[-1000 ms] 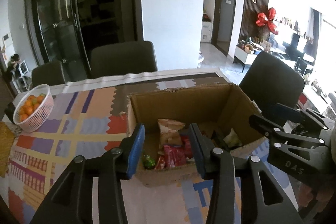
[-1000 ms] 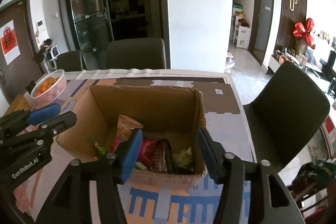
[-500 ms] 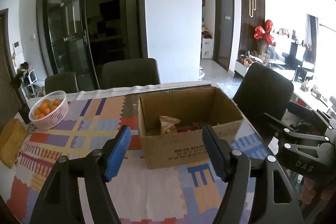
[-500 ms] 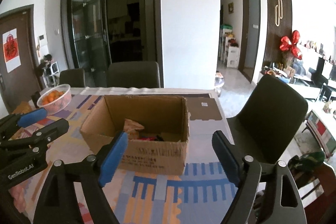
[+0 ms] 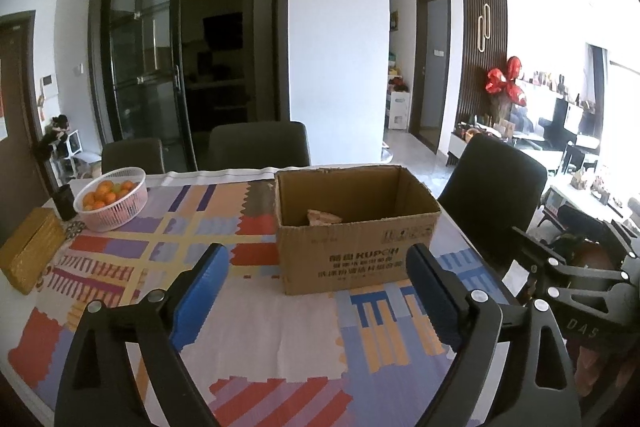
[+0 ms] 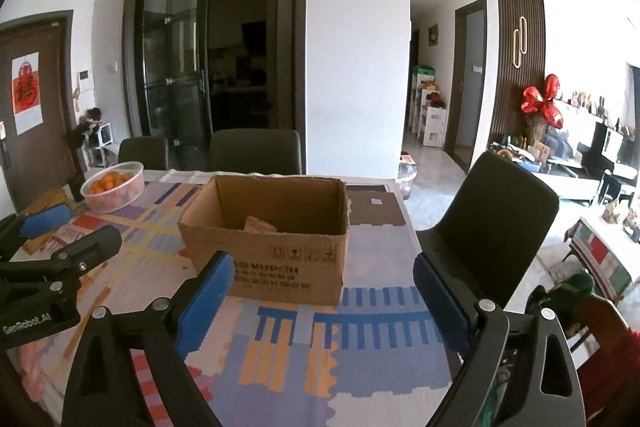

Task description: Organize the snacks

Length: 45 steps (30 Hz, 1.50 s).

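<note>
The cardboard box (image 5: 356, 231) stands on the patterned tablecloth (image 5: 256, 331), with what looks like a snack packet (image 5: 322, 217) inside. The left gripper (image 5: 316, 291) and right gripper (image 6: 324, 295) hover before it, both spread wide and empty.

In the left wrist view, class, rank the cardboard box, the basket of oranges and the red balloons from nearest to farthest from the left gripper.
From the left gripper:
1. cardboard box, just ahead, centre.
2. basket of oranges, back left on the table.
3. red balloons, far right, across the room.
</note>
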{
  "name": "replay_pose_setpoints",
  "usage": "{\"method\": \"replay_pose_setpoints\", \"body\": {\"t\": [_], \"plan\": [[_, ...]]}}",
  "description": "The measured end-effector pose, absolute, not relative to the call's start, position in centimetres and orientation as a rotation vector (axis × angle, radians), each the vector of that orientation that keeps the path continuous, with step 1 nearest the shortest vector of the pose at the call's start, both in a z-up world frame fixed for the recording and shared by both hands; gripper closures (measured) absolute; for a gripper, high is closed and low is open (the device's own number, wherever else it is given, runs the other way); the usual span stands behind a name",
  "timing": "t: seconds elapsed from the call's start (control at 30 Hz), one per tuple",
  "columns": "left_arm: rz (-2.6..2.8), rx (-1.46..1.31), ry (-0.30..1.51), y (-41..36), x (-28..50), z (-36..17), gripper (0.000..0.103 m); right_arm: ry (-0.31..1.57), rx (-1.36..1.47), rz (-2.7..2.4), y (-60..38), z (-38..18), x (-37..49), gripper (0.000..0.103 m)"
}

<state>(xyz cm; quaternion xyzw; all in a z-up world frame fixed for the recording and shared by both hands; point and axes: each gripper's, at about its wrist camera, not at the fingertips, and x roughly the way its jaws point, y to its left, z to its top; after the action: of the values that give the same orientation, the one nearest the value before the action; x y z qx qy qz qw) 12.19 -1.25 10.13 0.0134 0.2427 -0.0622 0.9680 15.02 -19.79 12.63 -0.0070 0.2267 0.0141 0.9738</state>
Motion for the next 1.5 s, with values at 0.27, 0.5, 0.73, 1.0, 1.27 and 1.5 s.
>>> {"method": "replay_pose_setpoints", "body": {"t": [0.27,0.5,0.73,1.0,1.27,1.5], "plan": [[-0.120,0.054,0.471,-1.4,9.7,10.2,0.007,0.456,-0.021,0.021,-19.4,12.1,12.1,0.011],[-0.122,0.065,0.466,-1.6,8.3,10.2,0.003,0.460,-0.015,0.026,-19.4,11.9,11.1,0.011],[-0.128,0.062,0.456,-1.8,7.9,10.6,0.001,0.458,-0.010,0.027,-19.6,11.9,10.2,0.011],[-0.123,0.060,0.453,-1.8,7.6,10.7,0.000,0.441,-0.009,0.010,-19.8,12.2,9.7,0.011],[-0.111,0.055,0.451,-1.7,7.4,10.8,0.000,0.434,-0.010,0.007,-19.8,12.3,9.6,0.011],[-0.104,0.060,0.449,-1.6,7.2,10.7,0.000,0.422,-0.018,0.001,-19.7,12.5,9.3,0.011]]}}
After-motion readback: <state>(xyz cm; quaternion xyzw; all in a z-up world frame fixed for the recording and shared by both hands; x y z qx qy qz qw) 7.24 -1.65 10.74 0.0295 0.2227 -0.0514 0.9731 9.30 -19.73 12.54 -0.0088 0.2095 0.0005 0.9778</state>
